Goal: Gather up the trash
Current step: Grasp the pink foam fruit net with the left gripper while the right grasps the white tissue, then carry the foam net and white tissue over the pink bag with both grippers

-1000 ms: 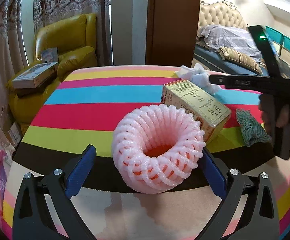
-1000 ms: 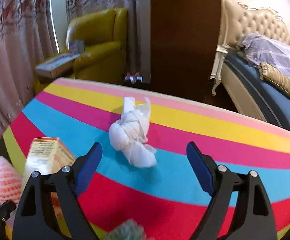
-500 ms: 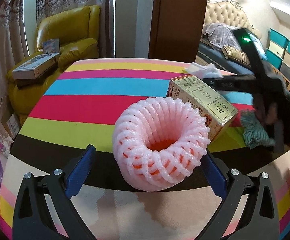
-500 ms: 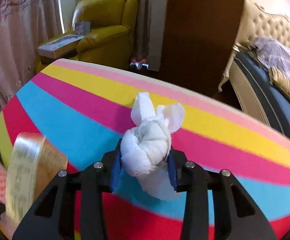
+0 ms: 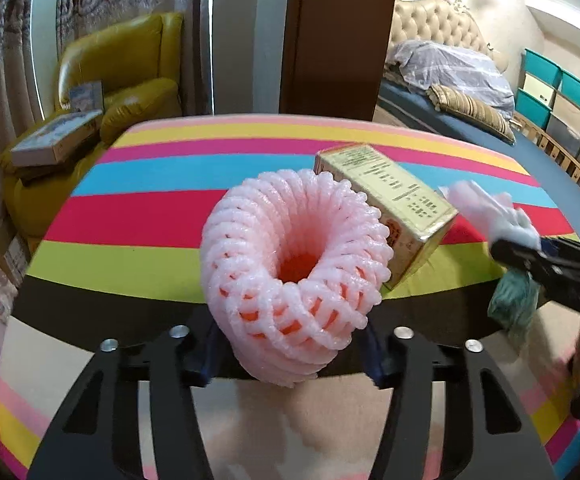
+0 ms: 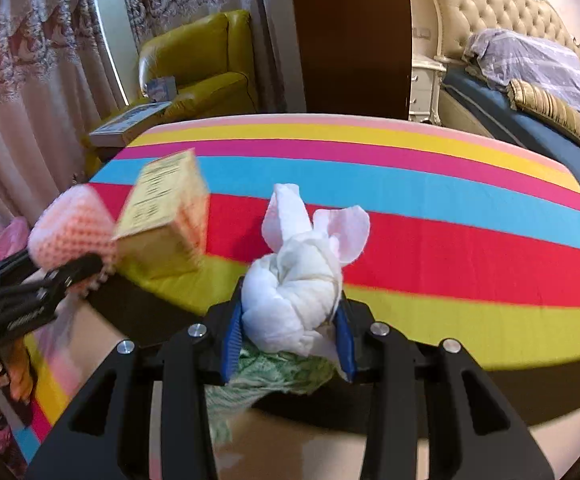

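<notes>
Your left claw (image 5: 290, 354) has just closed: half a second ago its blue pads stood wide on either side of the pink foam net (image 5: 293, 264), and now they press into its lower sides, so you have that piece pinched at the base with the open mouth of the net facing forward. Just beyond it, to the right of the claw, the yellow carton (image 5: 389, 208) lies on the striped counter (image 5: 138, 216), touching or nearly touching the net; whether it leans on the foam I cannot tell

Your right claw (image 6: 288, 340) is clamped on the knotted white tissue (image 6: 293, 300), pads tight against both flanks. A second ago that tissue lay on the blue stripe further out; it now sits over the near edge of the counter, so you have pulled it back toward you. Directly under the claw a green patterned wad (image 6: 274, 372) lies at the counter's near edge, and to the claw's left the carton and the foam net show blurred, which suggests the camera is moving

So both claws are full, with two pieces of trash secured at once. By my reading the pickup step is finished and the carry-off comes next; no bin shows in either view. The carton and the green wad are left to collect, and lifting the net may nudge the carton
</notes>
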A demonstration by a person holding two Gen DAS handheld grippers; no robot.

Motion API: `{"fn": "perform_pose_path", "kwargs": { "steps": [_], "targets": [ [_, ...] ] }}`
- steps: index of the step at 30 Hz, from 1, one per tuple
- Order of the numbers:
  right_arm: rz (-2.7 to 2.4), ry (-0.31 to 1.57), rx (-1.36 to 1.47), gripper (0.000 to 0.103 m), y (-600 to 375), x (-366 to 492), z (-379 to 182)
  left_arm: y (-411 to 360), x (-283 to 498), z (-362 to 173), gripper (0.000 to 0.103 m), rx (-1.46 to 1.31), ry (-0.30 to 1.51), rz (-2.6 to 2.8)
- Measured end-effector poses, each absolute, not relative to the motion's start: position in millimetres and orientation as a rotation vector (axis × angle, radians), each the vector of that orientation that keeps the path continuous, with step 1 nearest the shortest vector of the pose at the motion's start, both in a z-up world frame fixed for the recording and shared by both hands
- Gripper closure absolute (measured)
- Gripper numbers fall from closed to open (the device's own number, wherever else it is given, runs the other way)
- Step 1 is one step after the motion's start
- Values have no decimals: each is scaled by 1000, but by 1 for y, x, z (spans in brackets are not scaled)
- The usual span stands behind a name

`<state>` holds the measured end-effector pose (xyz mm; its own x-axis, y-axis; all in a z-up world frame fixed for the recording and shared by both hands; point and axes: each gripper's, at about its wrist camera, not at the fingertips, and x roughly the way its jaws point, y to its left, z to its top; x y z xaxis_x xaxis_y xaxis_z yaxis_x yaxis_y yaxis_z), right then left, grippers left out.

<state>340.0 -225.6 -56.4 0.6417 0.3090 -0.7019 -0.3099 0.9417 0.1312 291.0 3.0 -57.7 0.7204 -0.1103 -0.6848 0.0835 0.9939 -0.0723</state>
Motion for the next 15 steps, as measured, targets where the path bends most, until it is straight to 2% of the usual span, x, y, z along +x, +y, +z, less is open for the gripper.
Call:
{"fn": "perform_pose_path", "kwargs": {
  "steps": [15],
  "targets": [
    [383, 537, 39, 65, -230, 199, -6, 17, 175, -34, 55, -30, 631, -85]
  ]
}}
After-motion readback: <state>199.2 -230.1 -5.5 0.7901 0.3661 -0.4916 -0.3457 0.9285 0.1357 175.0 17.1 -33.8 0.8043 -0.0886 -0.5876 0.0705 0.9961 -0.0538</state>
